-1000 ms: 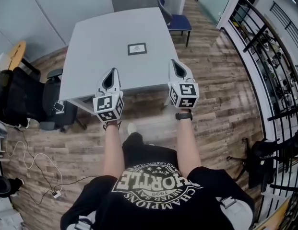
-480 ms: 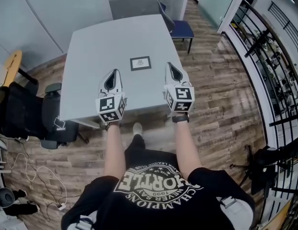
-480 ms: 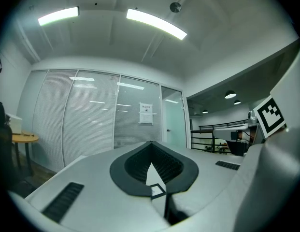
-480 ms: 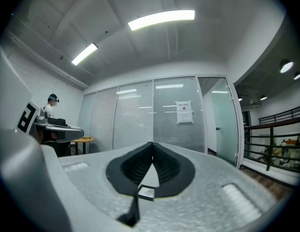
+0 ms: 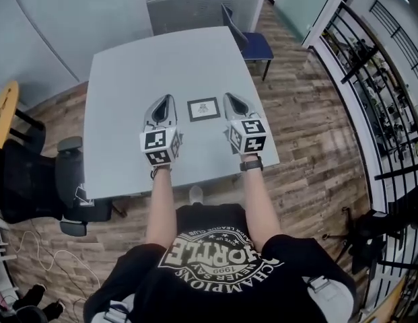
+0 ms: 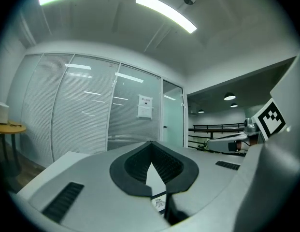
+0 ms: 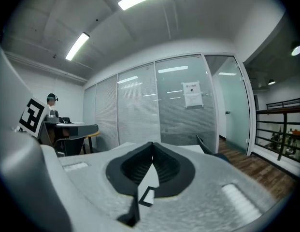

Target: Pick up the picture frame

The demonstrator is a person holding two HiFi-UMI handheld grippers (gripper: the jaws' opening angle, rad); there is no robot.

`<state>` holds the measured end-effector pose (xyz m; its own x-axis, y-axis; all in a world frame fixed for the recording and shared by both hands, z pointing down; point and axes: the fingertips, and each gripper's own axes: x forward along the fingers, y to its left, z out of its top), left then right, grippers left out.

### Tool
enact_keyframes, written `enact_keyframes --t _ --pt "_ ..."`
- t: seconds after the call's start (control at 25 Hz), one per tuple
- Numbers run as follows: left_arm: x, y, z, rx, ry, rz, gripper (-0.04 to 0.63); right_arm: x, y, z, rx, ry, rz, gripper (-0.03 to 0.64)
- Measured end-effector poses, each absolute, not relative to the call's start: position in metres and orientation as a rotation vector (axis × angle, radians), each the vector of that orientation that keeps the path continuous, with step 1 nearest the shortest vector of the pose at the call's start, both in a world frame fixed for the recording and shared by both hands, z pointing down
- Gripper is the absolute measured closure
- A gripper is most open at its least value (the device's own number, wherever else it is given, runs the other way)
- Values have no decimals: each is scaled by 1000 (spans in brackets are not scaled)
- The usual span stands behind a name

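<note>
The picture frame (image 5: 203, 108), small, dark-edged with a pale print, lies flat on the grey table (image 5: 121, 66). My left gripper (image 5: 163, 101) hovers just left of it and my right gripper (image 5: 230, 98) just right of it, both over the tabletop and apart from the frame. Both are shut with nothing between the jaws. In the left gripper view the gripper (image 6: 150, 144) shows closed tips, with a corner of the frame (image 6: 160, 204) below them. In the right gripper view the gripper (image 7: 152, 145) is closed too, the frame (image 7: 147, 196) visible under its tips.
A blue chair (image 5: 252, 42) stands beyond the table's far right corner. A black office chair (image 5: 33, 180) sits at the left. A black railing (image 5: 384, 99) runs along the right. Glass partition walls (image 6: 92, 115) stand behind the table.
Both grippers have travelled forward from the table's near edge to either side of the frame. The person has stepped closer to the table.
</note>
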<state>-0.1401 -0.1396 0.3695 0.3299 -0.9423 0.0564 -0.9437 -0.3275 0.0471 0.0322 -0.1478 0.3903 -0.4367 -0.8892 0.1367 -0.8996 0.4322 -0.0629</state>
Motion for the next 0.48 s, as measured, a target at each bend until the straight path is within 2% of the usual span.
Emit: enact_keyframes --t 0.2,0.48 --pt "-141 -182 392 2519 -1673 69 592 25 -187 407 1665 -2509 207 618" --pt "-128 -229 444 2449 -1587 161 591 57 -225 459 1648 -2383 353 618"
